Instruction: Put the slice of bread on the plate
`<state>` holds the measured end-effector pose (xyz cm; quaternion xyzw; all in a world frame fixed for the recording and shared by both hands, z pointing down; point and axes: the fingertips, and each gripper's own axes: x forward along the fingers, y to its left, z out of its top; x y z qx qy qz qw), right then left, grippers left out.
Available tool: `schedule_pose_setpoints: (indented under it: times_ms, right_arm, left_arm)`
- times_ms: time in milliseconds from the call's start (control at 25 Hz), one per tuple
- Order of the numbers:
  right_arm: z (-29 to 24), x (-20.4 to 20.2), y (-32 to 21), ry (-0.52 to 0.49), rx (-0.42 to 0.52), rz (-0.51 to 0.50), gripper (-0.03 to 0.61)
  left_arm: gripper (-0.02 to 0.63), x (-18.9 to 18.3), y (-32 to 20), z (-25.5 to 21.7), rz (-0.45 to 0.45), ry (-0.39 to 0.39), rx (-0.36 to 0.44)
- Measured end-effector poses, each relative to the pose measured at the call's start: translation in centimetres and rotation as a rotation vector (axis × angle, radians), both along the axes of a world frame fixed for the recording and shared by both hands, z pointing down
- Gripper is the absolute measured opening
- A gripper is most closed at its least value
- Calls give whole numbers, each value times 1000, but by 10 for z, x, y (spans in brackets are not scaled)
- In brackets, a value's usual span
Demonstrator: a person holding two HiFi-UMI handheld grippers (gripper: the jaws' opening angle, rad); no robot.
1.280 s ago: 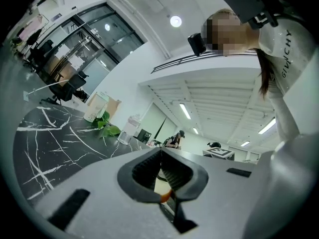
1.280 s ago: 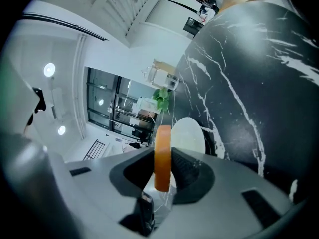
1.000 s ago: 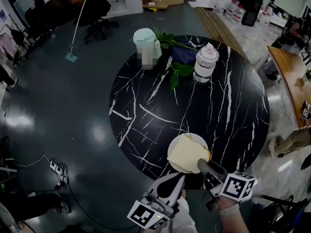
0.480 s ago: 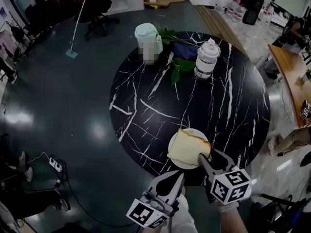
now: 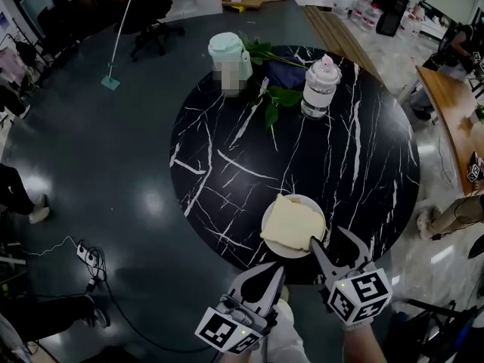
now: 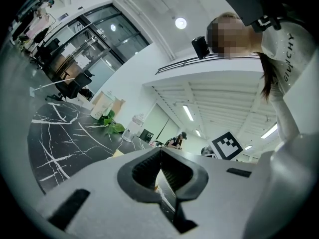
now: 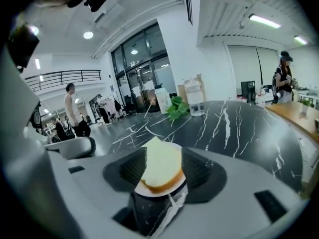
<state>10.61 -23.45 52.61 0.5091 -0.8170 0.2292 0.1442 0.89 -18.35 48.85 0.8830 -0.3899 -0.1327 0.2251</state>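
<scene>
There they are, your two tools: the left gripper (image 5: pixel 277 271) and the right gripper (image 5: pixel 328 240), both in pale grey moulded shells that taper to pointed fingers (image 5: pixel 321 262). Each one carries a marker cube (image 5: pixel 360 296) faced with black-and-white squares inside white borders. Look along the left gripper and you see the pads (image 6: pixel 147 167), black and finely ribbed, set in a dark rounded surround. Dark rectangular slots (image 6: pixel 70 209) are sunk into the grey shell. You're in a white top (image 5: pixel 281 346). Its sleeve (image 6: pixel 291 78) has dark lettering printed down it, and a black camera rig (image 6: pixel 244 1) sits on your head.
</scene>
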Motion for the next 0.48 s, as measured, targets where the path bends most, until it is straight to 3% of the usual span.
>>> schedule_pose_setpoints:
  times_ms: [240,320,480]
  right_arm:
    - [-22,-17,21,-157,26,-40,185]
    - [-22,-20,31,-166,31,-41,84]
    - [-22,-27,50,-149,56,-66,27]
  left_arm:
    - [8,2,4,-3,13,-9,12]
    - [8,2,7,0,18,-30,13]
    - [8,3,12,2,17,-50,21]
